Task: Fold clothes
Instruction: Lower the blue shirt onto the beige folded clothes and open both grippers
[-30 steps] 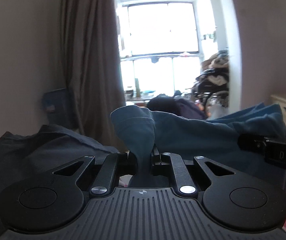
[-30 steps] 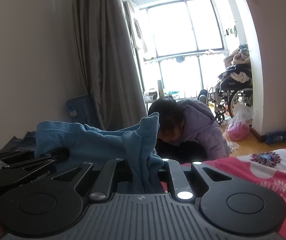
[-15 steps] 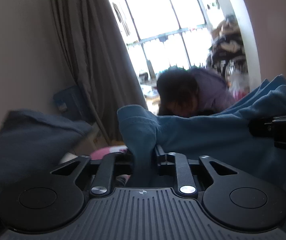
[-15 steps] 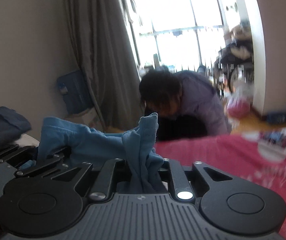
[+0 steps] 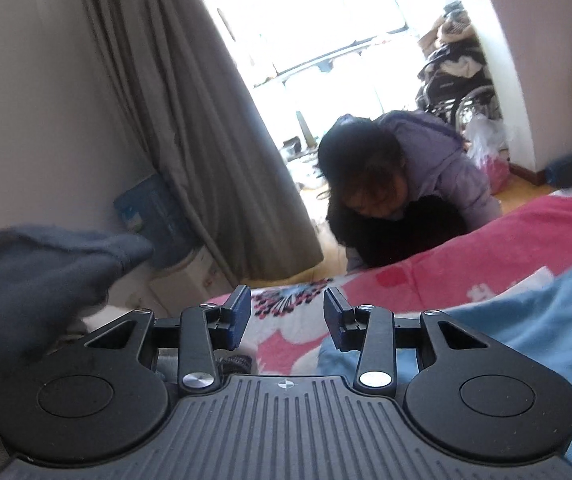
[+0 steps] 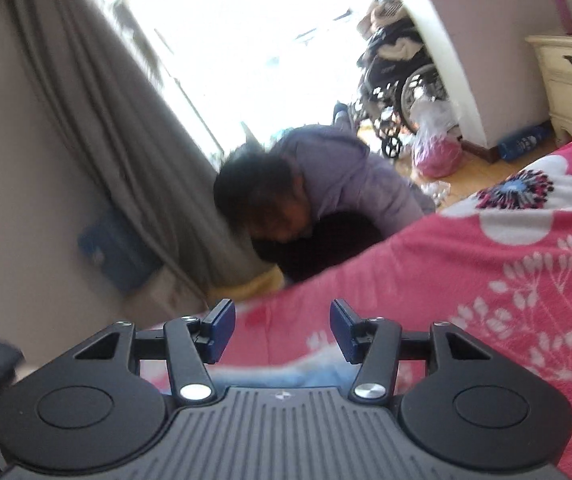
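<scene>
Left wrist view: sits behind left gripper (image 5: 287, 323), low over bedspread (image 5: 486, 240), facing curtain (image 5: 205, 140) and window. Right wrist view: behind right gripper (image 6: 281, 330), same heading, rolled, equally low. Both share curtain (image 6: 97, 128), crouching person (image 5: 406, 184) (image 6: 318, 184) ahead, wheelchair (image 6: 398, 76) beyond, bedspread (image 6: 486, 280) below-right.

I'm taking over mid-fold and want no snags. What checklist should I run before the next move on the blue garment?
1. Left claw clear of cloth: ok, jaws opening, nothing between them.
2. Right claw clear of cloth: ok, jaws opening, empty.
3. Blue garment lying on the pink bedspread: ok.
4. Garment lying flat and square: cannot tell, mostly hidden.
5. Dark garment out of the way: not ok, it crowds the left claw's side.
</scene>
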